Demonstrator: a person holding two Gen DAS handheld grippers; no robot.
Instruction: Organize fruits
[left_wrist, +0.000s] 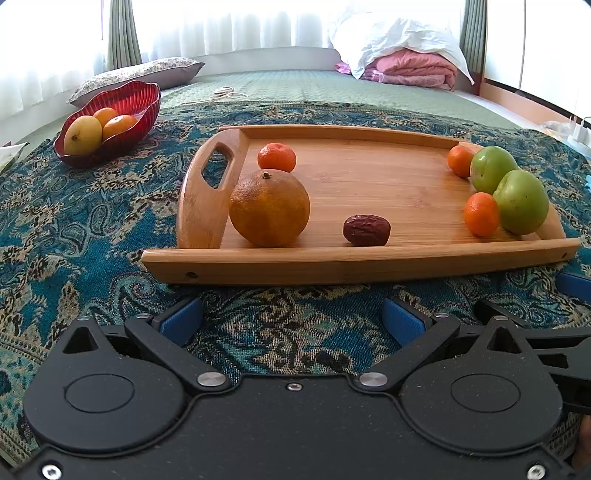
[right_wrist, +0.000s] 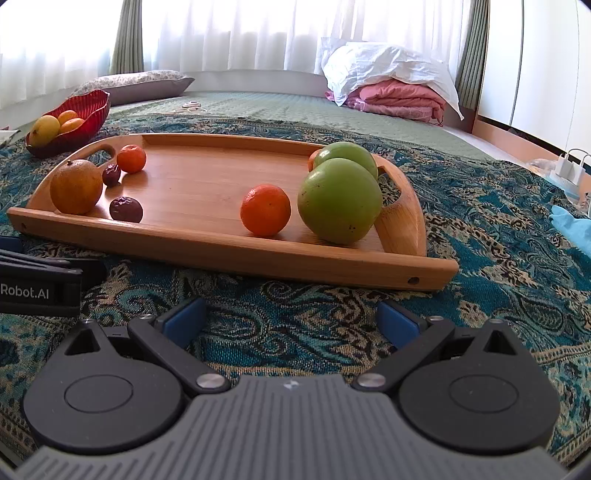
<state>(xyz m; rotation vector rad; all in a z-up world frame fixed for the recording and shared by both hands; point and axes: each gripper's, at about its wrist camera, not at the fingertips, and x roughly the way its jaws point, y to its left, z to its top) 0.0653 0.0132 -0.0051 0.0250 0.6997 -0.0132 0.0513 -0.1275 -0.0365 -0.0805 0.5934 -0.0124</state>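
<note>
Progress appears partial, judged from the left wrist view. Red bowl (left_wrist: 110, 122) at far left holds three yellow-orange fruits, so some sorting looks done. Wooden tray (left_wrist: 332, 262) carries the rest: large orange (left_wrist: 269, 207) against the left handle, small tangerine (left_wrist: 277, 157) behind it, one date (left_wrist: 366, 230) near the front rim, two green apples (left_wrist: 521, 201) and two more tangerines at the right end. Left gripper (left_wrist: 293, 319) sits over the patterned cloth (left_wrist: 74, 236), short of the tray, its blue pads spread wide with nothing between them. No writing is legible in this view.

Right wrist view: right gripper (right_wrist: 291, 319) likewise over cloth, fingers apart and empty, tray (right_wrist: 221, 240) just ahead. A second date (right_wrist: 111, 174) shows here beside the far tangerine, hidden in the other view. Nearest fruit are a tangerine (right_wrist: 265, 209) and green apple (right_wrist: 339, 201), just beside each other; contact cannot be confirmed. Eight tray items seem to remain for sorting. The left gripper's body at the frame's left edge reads "Robot.AI" (right_wrist: 25, 291); possibly the start is cropped.
</note>
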